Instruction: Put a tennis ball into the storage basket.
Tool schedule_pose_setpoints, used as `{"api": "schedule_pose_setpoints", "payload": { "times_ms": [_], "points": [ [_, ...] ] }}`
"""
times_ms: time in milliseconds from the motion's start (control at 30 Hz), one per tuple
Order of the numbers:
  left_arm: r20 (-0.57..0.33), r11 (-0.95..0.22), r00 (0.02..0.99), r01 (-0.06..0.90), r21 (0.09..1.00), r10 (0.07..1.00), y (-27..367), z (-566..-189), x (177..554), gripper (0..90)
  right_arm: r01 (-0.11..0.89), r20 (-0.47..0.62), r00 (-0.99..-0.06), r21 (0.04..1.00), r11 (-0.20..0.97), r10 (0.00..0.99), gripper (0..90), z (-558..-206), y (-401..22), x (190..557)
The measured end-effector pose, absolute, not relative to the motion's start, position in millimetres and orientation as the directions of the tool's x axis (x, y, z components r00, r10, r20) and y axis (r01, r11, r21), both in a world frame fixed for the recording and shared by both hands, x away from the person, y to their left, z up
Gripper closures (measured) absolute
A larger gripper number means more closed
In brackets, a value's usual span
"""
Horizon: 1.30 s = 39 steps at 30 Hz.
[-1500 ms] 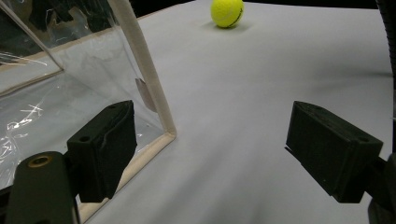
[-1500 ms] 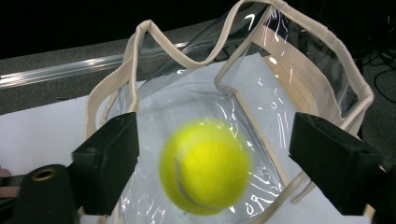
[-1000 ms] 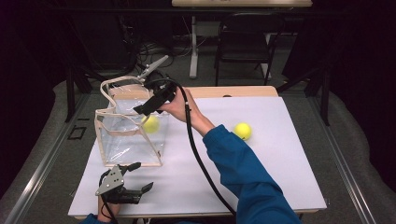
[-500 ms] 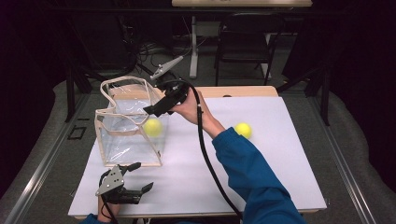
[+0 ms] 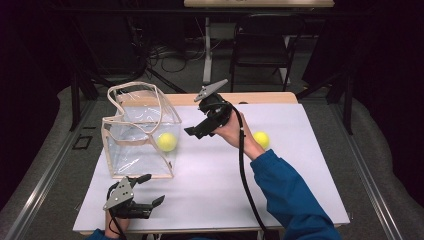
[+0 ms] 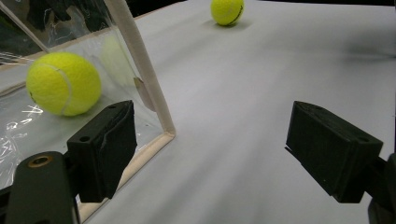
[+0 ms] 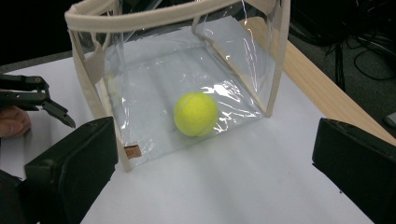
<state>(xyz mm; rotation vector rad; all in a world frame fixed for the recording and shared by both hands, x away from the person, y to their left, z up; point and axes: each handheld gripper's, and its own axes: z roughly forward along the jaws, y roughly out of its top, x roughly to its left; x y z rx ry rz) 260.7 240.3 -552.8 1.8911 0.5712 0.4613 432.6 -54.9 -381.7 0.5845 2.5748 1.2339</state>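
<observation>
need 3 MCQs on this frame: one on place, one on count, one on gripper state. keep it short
1. Where is the tennis ball nearest the left gripper?
A. inside the clear bag
B. between the right gripper's jaws
C. on the floor

2. How many tennis balls are on the table in all?
A. one
B. two
C. four

3. How do the right gripper's jaws stand?
A. shut on a ball
B. shut on the bag's handle
C. open, holding nothing

Answers:
1 A: the tennis ball lies on the bottom of the clear bag, behind its wall, close to the left gripper.
2 B: one in the bag, a second ball loose on the white table beyond the person's right arm.
3 C: the right gripper has its jaws wide apart in its own view, with nothing between them.
</observation>
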Motion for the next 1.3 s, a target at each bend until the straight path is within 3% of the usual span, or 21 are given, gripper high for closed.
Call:
{"api": "schedule_pose_setpoints", "payload": {
  "times_ms": [1300],
  "points": [
    [0.064,-0.324,0.807,0.162,0.932,0.587,240,-553,260,16.1,0.384,0.034,-0.841,0.741,0.550,0.540,0.0,-473,-136,393]
  ]
}}
